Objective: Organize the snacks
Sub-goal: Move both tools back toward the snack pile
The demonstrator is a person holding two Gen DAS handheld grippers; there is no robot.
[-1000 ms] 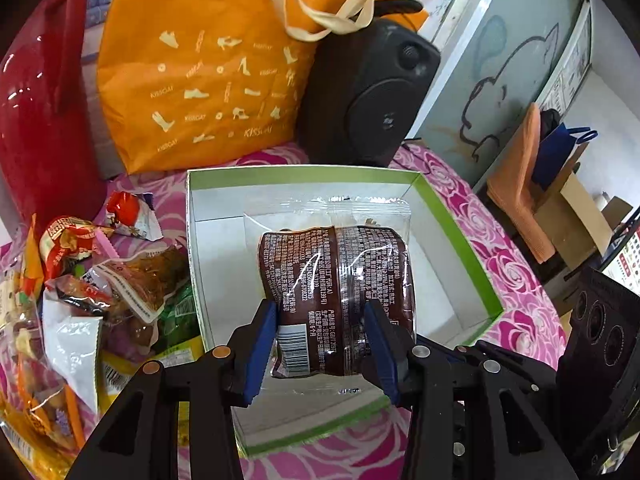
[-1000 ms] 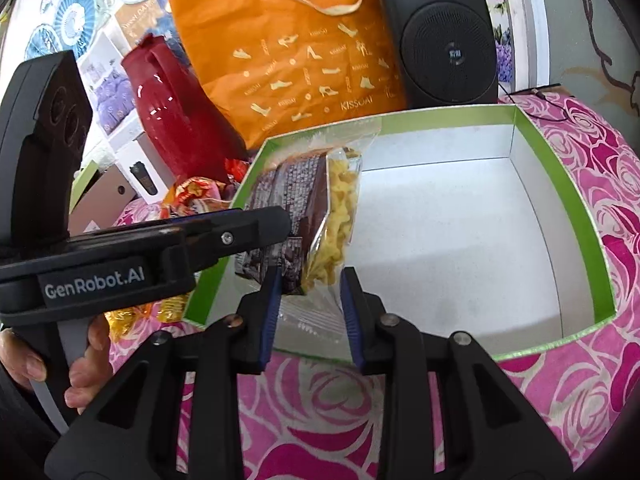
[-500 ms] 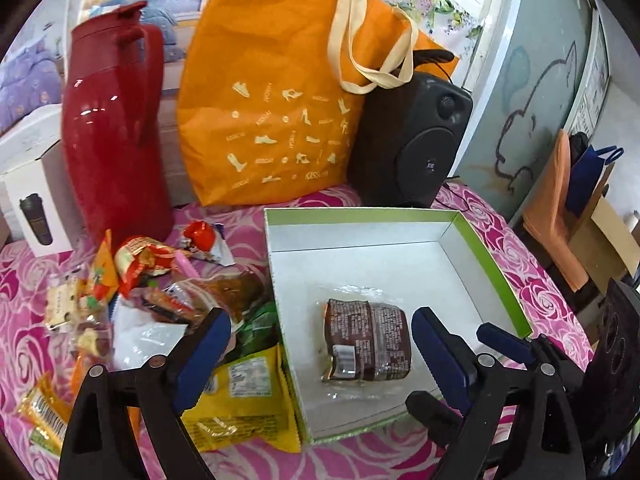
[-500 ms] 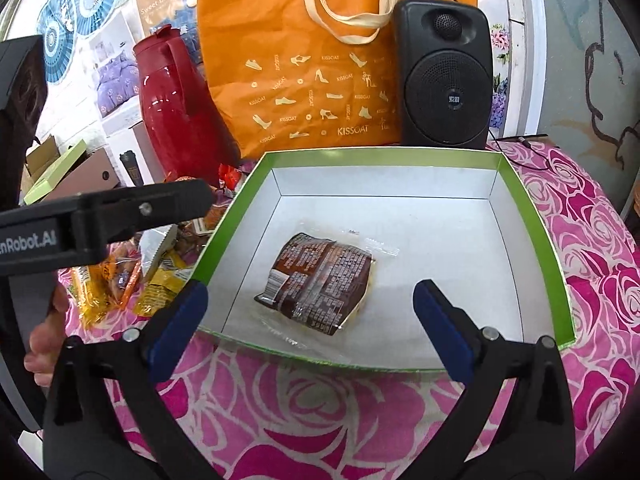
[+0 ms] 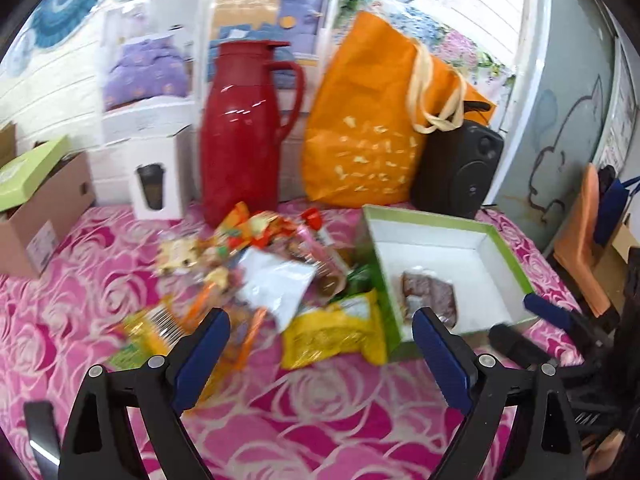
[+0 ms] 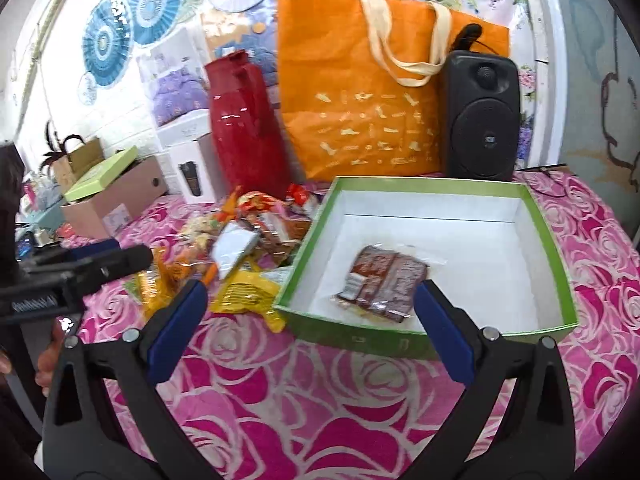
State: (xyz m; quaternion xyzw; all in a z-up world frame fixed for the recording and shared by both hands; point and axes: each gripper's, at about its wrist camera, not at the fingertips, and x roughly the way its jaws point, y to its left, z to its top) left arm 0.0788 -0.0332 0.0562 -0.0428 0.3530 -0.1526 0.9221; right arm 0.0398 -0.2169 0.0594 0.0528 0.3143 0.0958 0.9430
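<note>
The left gripper (image 5: 320, 344), jaws spread wide and empty, has the loose snack pile (image 5: 256, 272) just ahead at twelve o'clock, nearer it than the equally open right gripper (image 6: 310, 312). The green box (image 6: 554, 248), holding one brown packet (image 6: 382, 284), lies at two o'clock from the left tool, so I judge the left takes the next snack.

Both cameras sit low over the rose-patterned cloth (image 5: 320, 412) and look forward between their own blue-padded fingers toward the back wall. The left wrist view faces the snack pile (image 5: 256, 276), with the green box (image 5: 508, 252) off to its right (blurred). The right wrist view faces that box (image 6: 360, 336) squarely and nearer; both share pile, box, red jug (image 6: 244, 128) and orange bag (image 6: 360, 100).
</note>
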